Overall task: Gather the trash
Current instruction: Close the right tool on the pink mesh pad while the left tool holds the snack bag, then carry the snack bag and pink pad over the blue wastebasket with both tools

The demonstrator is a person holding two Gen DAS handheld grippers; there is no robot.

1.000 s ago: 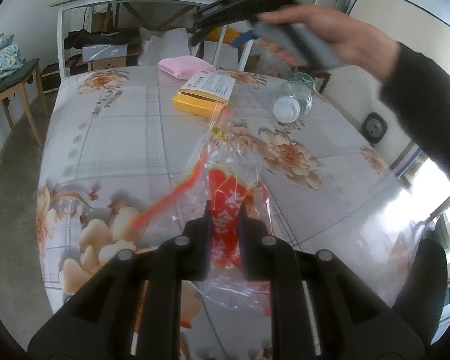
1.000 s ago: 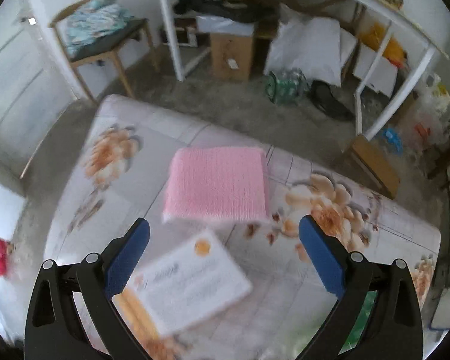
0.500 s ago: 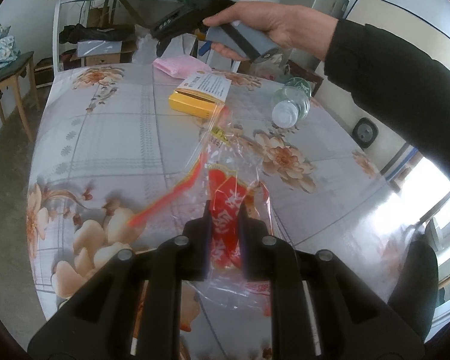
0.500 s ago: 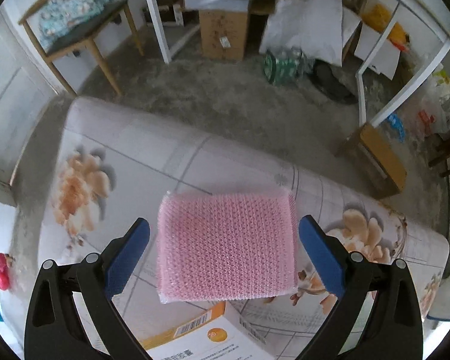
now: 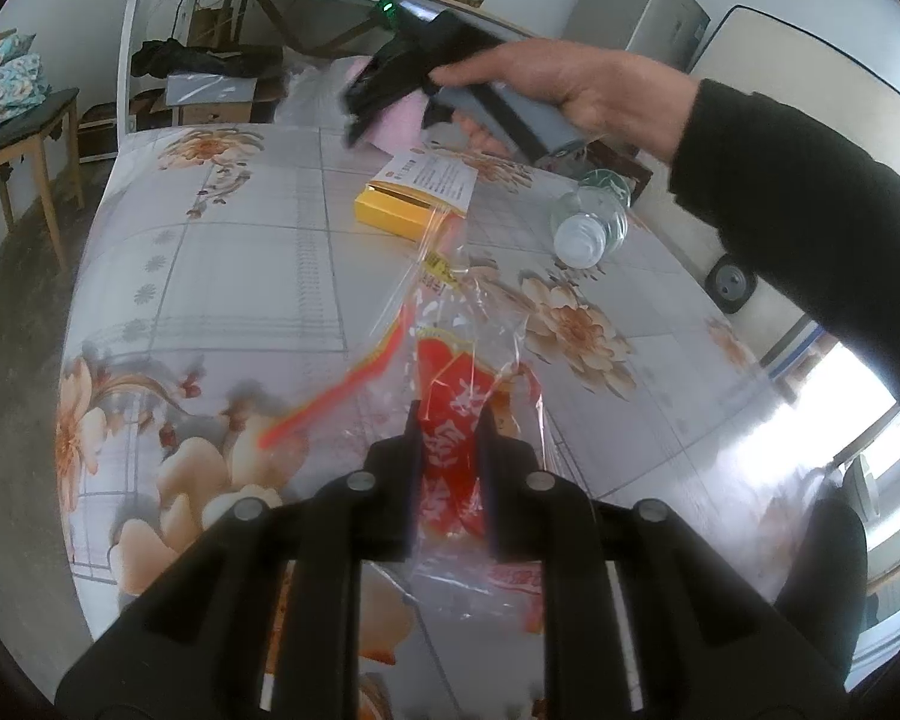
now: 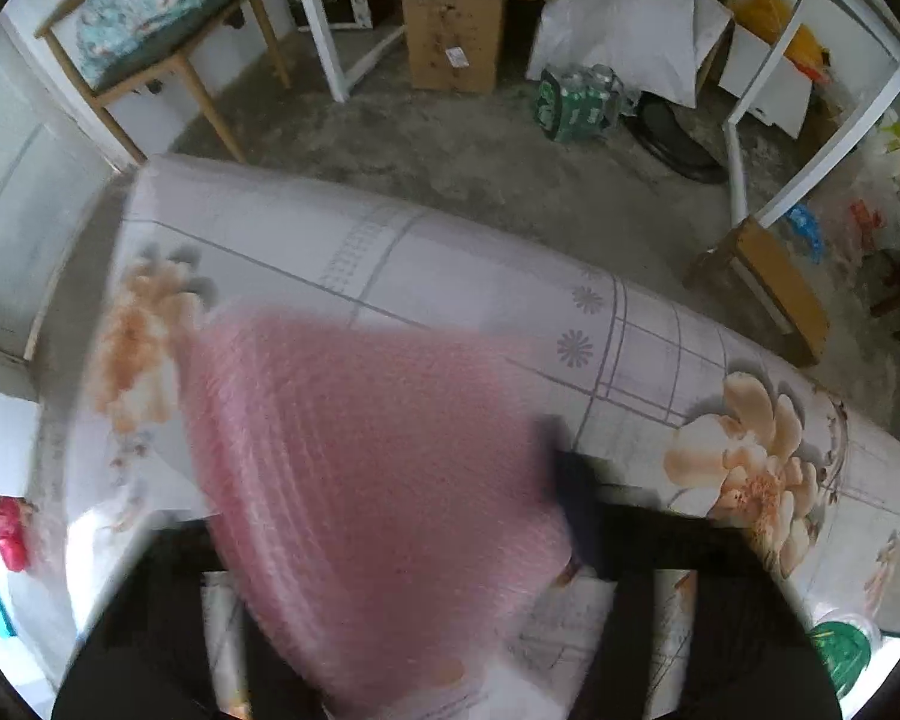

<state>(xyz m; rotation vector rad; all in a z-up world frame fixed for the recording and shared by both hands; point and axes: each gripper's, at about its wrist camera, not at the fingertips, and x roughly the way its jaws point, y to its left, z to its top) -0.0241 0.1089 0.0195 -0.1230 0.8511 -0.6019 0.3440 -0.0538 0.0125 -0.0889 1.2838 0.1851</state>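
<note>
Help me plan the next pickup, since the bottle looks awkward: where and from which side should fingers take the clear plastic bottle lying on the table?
The clear plastic bottle lies on its side on the flowered table, one end facing the left wrist camera. Probably best to come from above and close the fingers across the round body at mid-length, perpendicular to its long axis. Gripping it end to end looks likelier to slip.

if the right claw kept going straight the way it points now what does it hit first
Probably the pink bubble-wrap pad: it already sits between the right claw's jaws, which have just been closing on it. Directly under that lies the flowered table.
</note>
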